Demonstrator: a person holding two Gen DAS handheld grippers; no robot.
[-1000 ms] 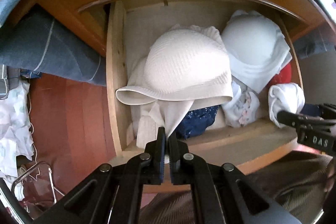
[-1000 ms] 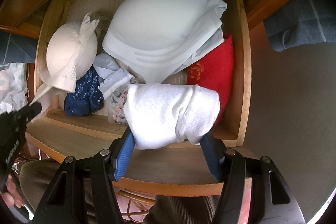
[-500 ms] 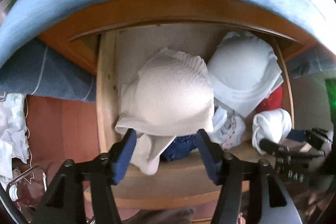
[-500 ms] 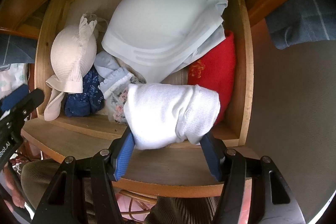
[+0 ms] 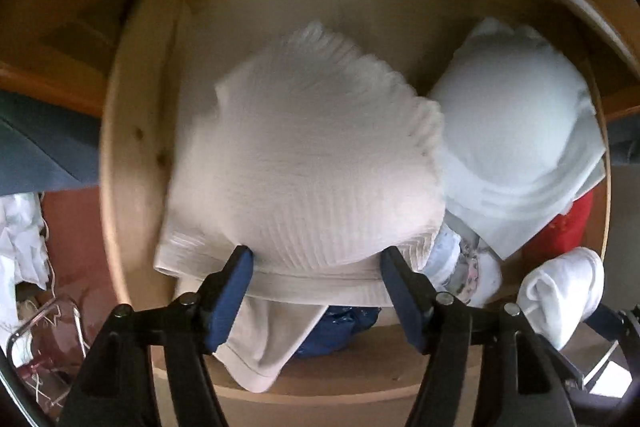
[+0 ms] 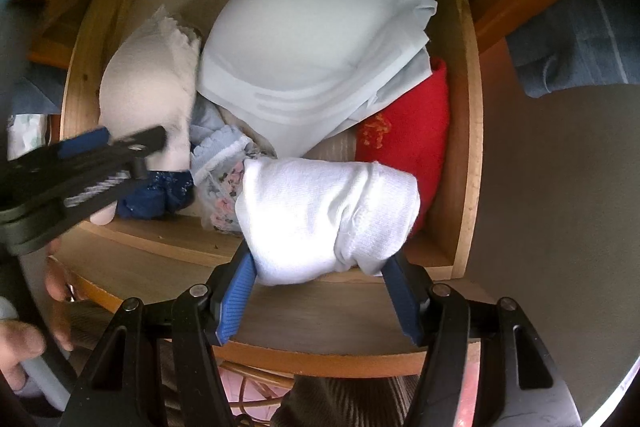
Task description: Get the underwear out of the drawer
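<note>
The open wooden drawer (image 5: 120, 163) holds underwear. A cream ribbed bra (image 5: 304, 171) lies at its left; it also shows in the right wrist view (image 6: 148, 87). My left gripper (image 5: 316, 267) is open, its jaws wide on either side of the bra's lower band. A pale blue bra (image 6: 304, 47) lies at the back right. My right gripper (image 6: 316, 267) is shut on a rolled white garment (image 6: 324, 215) at the drawer's front edge, also visible in the left wrist view (image 5: 564, 291).
A red item (image 6: 408, 139), a navy item (image 6: 156, 195) and a floral piece (image 6: 224, 195) lie in the drawer (image 6: 468, 131). Dark blue fabric (image 6: 576, 43) hangs at the right. White clothes and a wire rack (image 5: 44, 311) sit on the floor at left.
My left gripper went from shut to open and pushed forward into the drawer, so the cream bra now sits between its jaws. The right gripper kept still, holding the white roll.
</note>
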